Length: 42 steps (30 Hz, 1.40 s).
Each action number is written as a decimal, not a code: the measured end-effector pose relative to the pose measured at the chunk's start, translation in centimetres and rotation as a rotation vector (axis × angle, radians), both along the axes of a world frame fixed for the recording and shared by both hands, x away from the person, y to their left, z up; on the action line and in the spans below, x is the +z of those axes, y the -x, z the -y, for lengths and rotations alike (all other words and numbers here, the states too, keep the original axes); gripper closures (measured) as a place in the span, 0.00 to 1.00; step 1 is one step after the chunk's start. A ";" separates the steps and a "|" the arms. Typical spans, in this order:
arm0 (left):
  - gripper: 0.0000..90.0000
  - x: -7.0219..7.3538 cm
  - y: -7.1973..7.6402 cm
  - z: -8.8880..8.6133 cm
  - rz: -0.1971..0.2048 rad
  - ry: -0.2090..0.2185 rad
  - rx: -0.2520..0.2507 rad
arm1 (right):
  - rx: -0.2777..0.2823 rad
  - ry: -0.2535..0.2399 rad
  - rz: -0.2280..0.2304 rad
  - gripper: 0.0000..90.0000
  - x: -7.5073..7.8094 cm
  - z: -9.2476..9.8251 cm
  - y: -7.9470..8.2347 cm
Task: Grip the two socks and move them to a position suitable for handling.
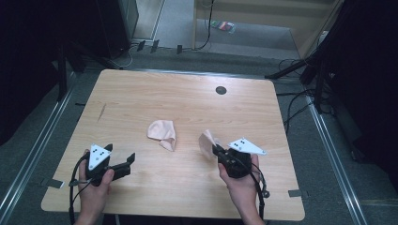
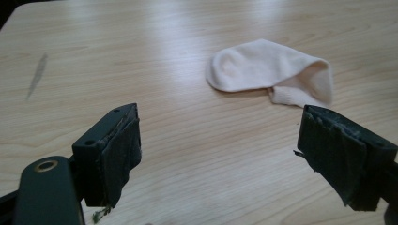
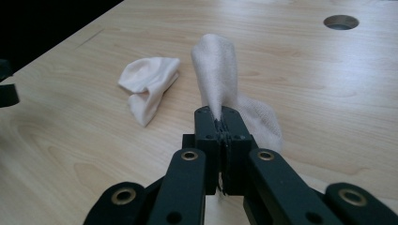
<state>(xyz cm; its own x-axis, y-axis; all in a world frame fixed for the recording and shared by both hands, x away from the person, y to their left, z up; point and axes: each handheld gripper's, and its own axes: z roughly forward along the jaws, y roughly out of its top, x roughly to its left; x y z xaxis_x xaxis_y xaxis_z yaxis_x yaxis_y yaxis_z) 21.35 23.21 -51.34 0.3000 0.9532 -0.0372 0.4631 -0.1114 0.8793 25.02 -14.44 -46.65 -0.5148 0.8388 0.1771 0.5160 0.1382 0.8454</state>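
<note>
Two pale pink socks are on the wooden table [image 1: 187, 197]. One sock [image 1: 162, 133] [image 2: 267, 70] [image 3: 148, 86] lies folded near the table's middle. The second sock [image 1: 206, 143] [image 3: 220, 84] is pinched in my right gripper [image 1: 217, 151] [image 3: 221, 126], whose jaws are shut on its fabric; part of the sock stands up beyond the jaws and part droops to the right. My left gripper [image 1: 122, 158] [image 2: 220, 154] is held at the front left of the table with its jaws wide open and nothing between them. The folded sock lies ahead of it.
A round cable hole [image 1: 221, 90] [image 3: 341, 21] is set in the table's far side. A dark streak [image 1: 101, 111] [image 2: 36, 75] marks the wood at the left. Cables and dark stands [image 1: 300, 70] surround the table on the floor.
</note>
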 end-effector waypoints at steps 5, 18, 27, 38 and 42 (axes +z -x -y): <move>0.16 0.4 0.0 2.5 0.002 0.003 -0.056 | 0.045 0.005 -0.030 0.99 -1.3 -1.4 1.5; 0.16 0.8 -0.6 6.4 -0.003 0.045 -0.139 | 0.145 -0.029 -0.066 0.99 -2.6 -4.2 3.9; 0.16 -0.8 -0.5 7.6 -0.029 0.031 -0.183 | 0.160 -0.015 -0.121 0.98 -4.9 -4.5 4.4; 0.16 -2.1 -0.5 5.9 -0.056 0.016 -0.178 | 0.173 -0.111 -0.103 0.60 -4.5 -2.6 3.5; 0.16 -2.4 -0.6 5.7 -0.062 0.021 -0.172 | 0.151 -0.058 -0.109 0.59 -5.1 -2.6 1.9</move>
